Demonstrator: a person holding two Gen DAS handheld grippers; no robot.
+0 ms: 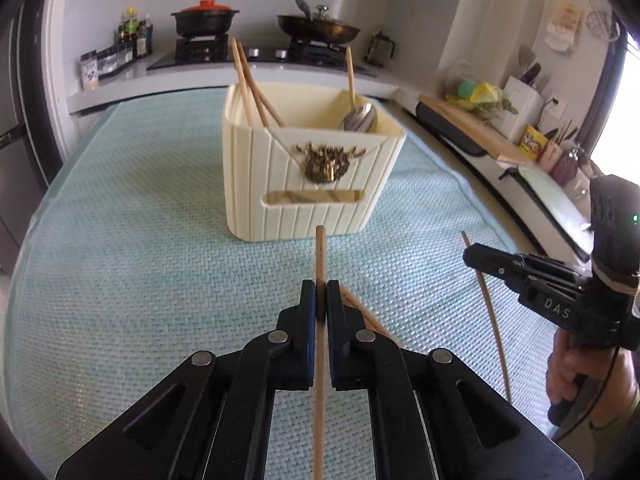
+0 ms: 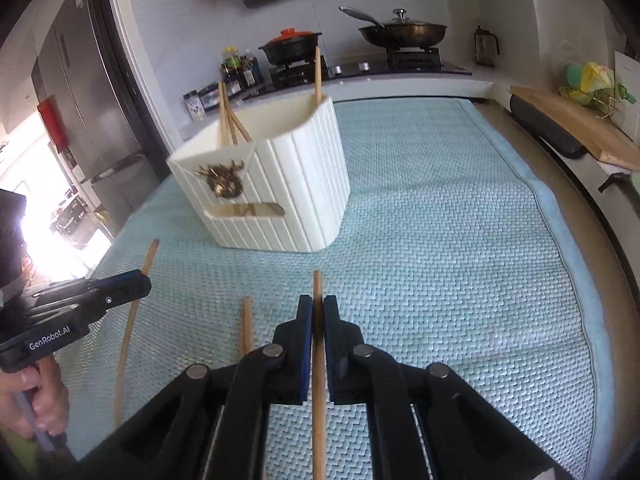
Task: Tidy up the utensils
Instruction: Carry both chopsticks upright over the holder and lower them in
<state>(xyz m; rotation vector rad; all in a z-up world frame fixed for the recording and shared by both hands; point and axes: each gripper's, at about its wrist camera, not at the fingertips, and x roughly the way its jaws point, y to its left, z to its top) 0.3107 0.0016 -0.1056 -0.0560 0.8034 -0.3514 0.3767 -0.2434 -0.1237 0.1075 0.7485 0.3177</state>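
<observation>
1. Our left gripper has its jaws pinched tight on a wooden chopstick, whose tip pokes out just past the pads, towards the cream holder.
2. Our right gripper is clamped the same way on a second chopstick, which runs back between the jaws and out at the bottom of the right wrist view.
3. A third chopstick lies on the blue-green woven mat just left of our right gripper, between the two grippers.
4. The cream holder stands near the middle of the mat, towards its far edge, with ribbed walls, a brass-coloured ornament on the front and a slot below it.
5. Chopsticks lean in its left compartment; a metal spoon and one more stick sit in the right.
6. To the right of the holder the mat is bare out to its right edge, giving open room; the strip between holder and grippers is also free.
7. Beyond the far edge runs a counter with a stove, a black pot with a red lid, a pan and bottles.
8. A cutting board lies past the right edge.
9. Readable writing: "GenRobot.AI" on the left gripper's side, "DAS" on the right gripper's.
</observation>
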